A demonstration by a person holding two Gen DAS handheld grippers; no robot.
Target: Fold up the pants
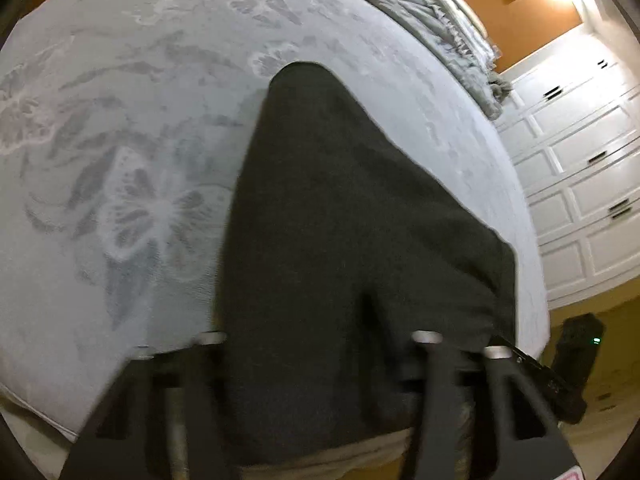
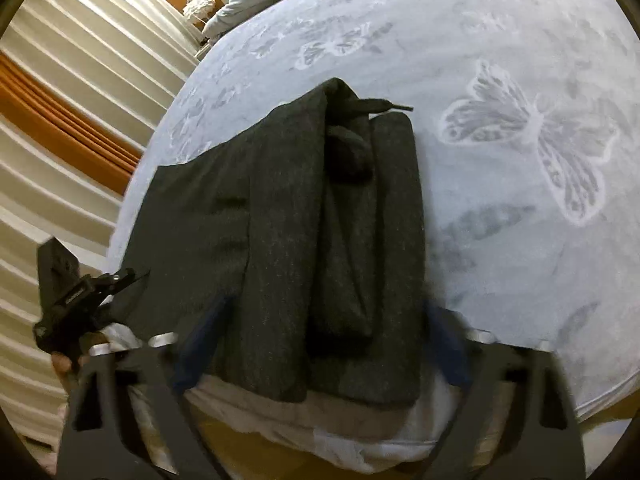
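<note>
Dark grey pants (image 1: 352, 240) lie on a pale blue bedspread (image 1: 120, 120) with butterfly print. In the left wrist view the cloth runs back over and between my left gripper's fingers, which are hidden under it; whether they grip it cannot be told. In the right wrist view the pants (image 2: 288, 240) lie folded lengthwise, waistband and drawstring (image 2: 384, 106) at the far end. My right gripper (image 2: 320, 344) is open, its blue fingertips (image 2: 200, 344) straddling the near end of the pants at the bed edge. The left gripper (image 2: 80, 300) shows at the pants' left corner.
Crumpled grey bedding and pink pillows (image 1: 440, 12) lie at the bed's head. White panelled cabinets (image 1: 580, 180) stand to the right, white and orange curtains (image 2: 60, 100) to the left. The bed edge (image 2: 320, 432) is just below my right gripper.
</note>
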